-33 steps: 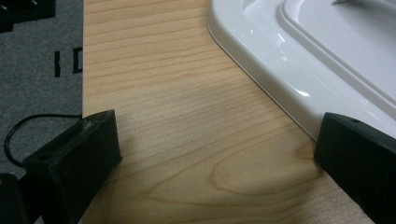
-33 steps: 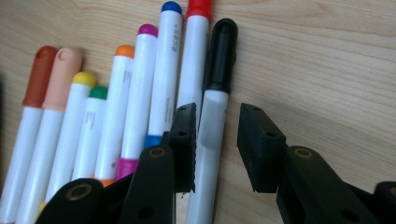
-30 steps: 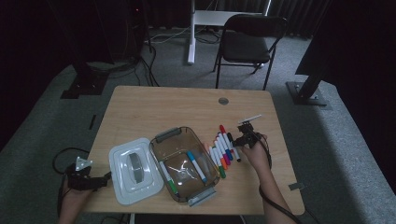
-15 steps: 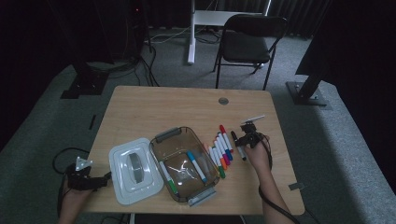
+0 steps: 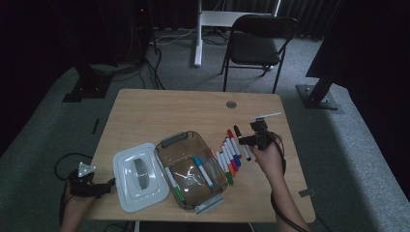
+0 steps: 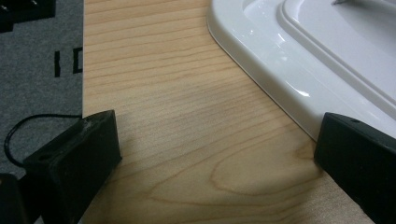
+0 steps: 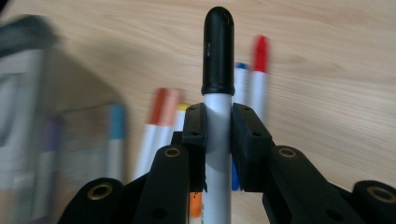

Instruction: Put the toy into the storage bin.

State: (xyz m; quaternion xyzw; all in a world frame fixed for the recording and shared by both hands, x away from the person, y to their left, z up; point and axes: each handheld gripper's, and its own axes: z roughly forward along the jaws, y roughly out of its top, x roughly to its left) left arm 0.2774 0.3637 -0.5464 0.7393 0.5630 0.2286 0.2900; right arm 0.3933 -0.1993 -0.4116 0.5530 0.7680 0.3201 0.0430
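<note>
My right gripper is shut on a white marker with a black cap, pinching its barrel just below the cap. From above, that gripper hangs over the right end of a row of several coloured markers lying on the wooden table, with the black marker in it. A clear brown box at the front middle holds a few markers. Its white lid lies to its left. My left gripper rests open at the table's front left corner, beside the lid.
A round metal grommet sits in the tabletop near the far edge. A black folding chair and a white post stand on the grey carpet beyond the table. The table's left edge runs close to my left gripper.
My right gripper has risen off the row of markers with the black-capped marker in its jaws. The left hand and the lid have stayed put.
</note>
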